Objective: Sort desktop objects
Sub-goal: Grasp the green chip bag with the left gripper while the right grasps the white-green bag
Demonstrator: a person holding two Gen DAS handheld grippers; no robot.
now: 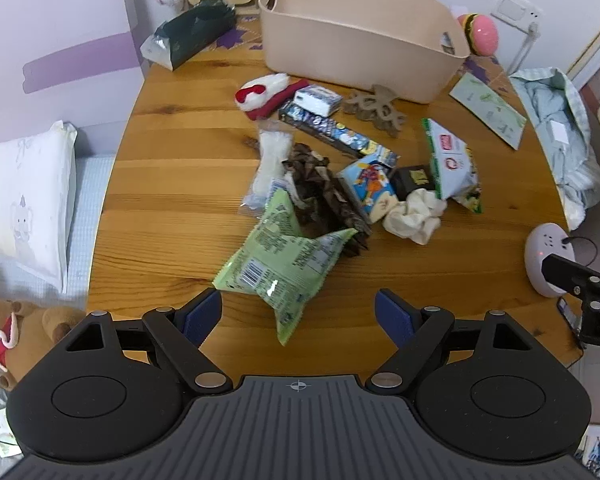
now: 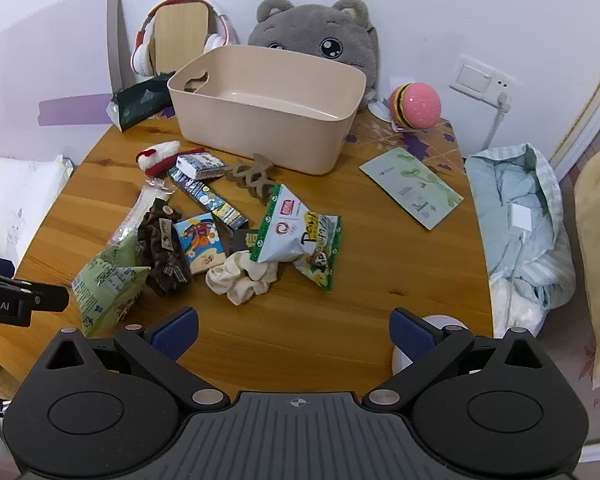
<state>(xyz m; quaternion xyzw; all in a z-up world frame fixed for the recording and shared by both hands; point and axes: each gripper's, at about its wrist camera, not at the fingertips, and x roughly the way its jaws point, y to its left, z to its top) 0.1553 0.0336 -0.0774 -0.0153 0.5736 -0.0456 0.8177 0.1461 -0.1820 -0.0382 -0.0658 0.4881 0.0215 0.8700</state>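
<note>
Hovering above the near edge of the round wooden table (image 1: 172,216), the left gripper (image 1: 298,314) has its jaws spread wide and holds nothing; the lower corner of a green snack bag (image 1: 284,264) lies between its blue fingertips without touching either one. The right gripper (image 2: 294,330) is likewise released, jaws apart over bare wood, with a white round device (image 2: 446,328) partly hidden behind its right finger. The items to sort lie in a loose pile at the table centre: a dark brown bow (image 2: 162,248), a colourful tissue pack (image 2: 200,242), a cream scrunchie (image 2: 242,276), a white-and-green snack bag (image 2: 296,232) and a long blue box (image 2: 210,198). A beige bin (image 2: 268,108) stands behind the pile near the far edge, nothing visible inside it.
</note>
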